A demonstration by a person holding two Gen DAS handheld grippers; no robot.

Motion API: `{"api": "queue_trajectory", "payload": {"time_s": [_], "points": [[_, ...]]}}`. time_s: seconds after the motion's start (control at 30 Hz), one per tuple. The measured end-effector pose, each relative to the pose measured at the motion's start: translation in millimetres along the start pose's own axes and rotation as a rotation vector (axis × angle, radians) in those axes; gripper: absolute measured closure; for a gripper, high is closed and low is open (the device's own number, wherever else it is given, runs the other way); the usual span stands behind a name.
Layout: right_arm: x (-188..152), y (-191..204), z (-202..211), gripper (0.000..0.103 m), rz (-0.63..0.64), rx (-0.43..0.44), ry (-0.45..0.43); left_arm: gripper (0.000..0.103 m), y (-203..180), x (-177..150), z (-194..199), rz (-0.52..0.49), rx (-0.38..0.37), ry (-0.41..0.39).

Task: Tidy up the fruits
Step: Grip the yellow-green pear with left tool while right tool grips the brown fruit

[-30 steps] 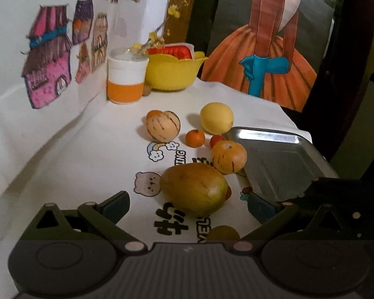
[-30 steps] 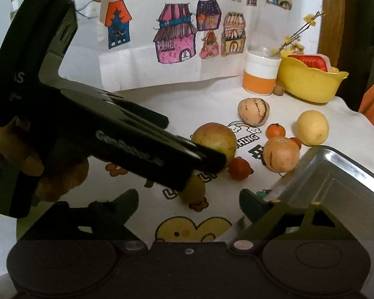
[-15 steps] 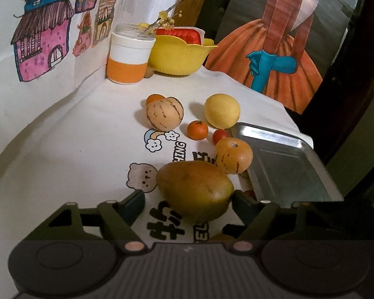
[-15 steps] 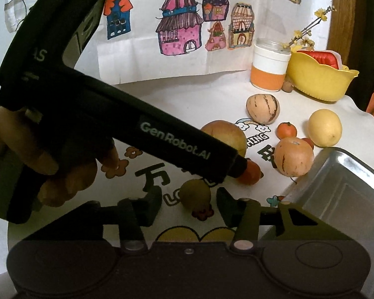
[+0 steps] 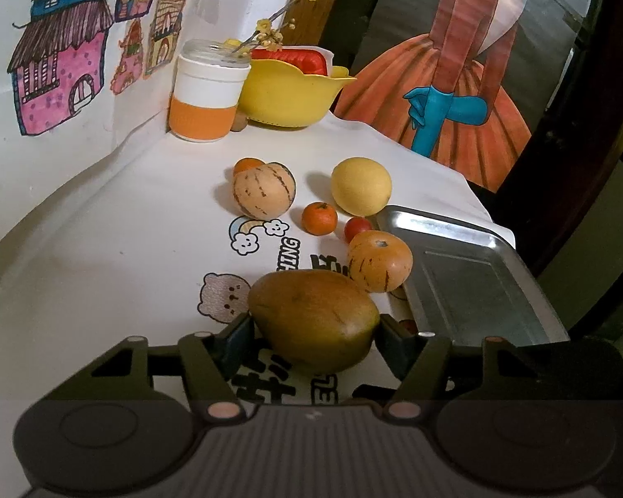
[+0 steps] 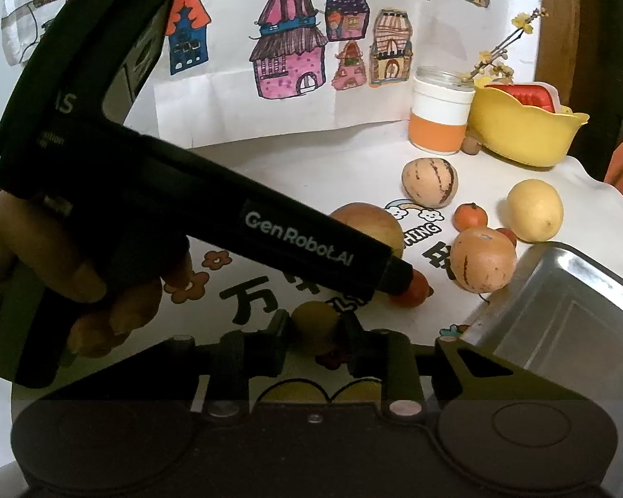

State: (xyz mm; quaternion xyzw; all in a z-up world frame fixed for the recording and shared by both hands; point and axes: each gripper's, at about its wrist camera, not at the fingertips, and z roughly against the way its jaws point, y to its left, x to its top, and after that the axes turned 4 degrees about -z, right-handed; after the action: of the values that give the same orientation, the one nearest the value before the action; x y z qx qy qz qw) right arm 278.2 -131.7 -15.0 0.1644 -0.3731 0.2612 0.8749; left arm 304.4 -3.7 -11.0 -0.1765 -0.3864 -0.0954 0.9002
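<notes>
A large brown-green mango point(image 5: 315, 319) lies on the white printed cloth, and my left gripper point(image 5: 313, 336) is shut on it, one finger pressed to each side. In the right wrist view a small yellow fruit point(image 6: 313, 319) sits between the fingers of my right gripper point(image 6: 315, 332), which is shut on it. The left gripper's black body point(image 6: 187, 207) crosses that view, held by a hand point(image 6: 41, 257), and hides part of the mango point(image 6: 365, 224). A steel tray point(image 5: 477, 274) stands to the right of the fruits.
Two striped melons point(image 5: 263, 191) point(image 5: 380, 261), a yellow round fruit point(image 5: 361, 186), a tangerine point(image 5: 320, 218) and a small red fruit point(image 5: 357, 226) lie beyond the mango. A white-orange cup point(image 5: 205, 95) and a yellow bowl point(image 5: 290, 95) stand at the back wall.
Both grippers have moved forward and down. The left one has shut around the mango and the right one around the small yellow fruit; both stood open a second ago.
</notes>
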Motion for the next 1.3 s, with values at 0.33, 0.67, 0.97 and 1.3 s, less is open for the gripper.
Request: {"api": "queue_trajectory", "payload": {"time_s": [0.33,0.67,0.97,1.3], "points": [[-1.6,2.3,2.6,0.075,-0.016,-0.025,-0.006,0.036,-4.7,-2.7,1.6,-0.007,0.032,-0.005],[-14.4,2.0,16.0,0.075,-0.031,-0.005,-0.017,0.037,-2.5,-14.6,14.8,-0.006,0.031,-0.024],[-20.4,-2.1,43.9,0.075,-0.059,0.005,-0.057,0.037,-2.6,-26.2,32.2,0.015,0.036,-0.030],[-30.7,-11.0,66.8,0.075,-0.079,-0.013,-0.084,0.038,-17.9,-39.7,48.5,-0.062,0.017,-0.099]]}}
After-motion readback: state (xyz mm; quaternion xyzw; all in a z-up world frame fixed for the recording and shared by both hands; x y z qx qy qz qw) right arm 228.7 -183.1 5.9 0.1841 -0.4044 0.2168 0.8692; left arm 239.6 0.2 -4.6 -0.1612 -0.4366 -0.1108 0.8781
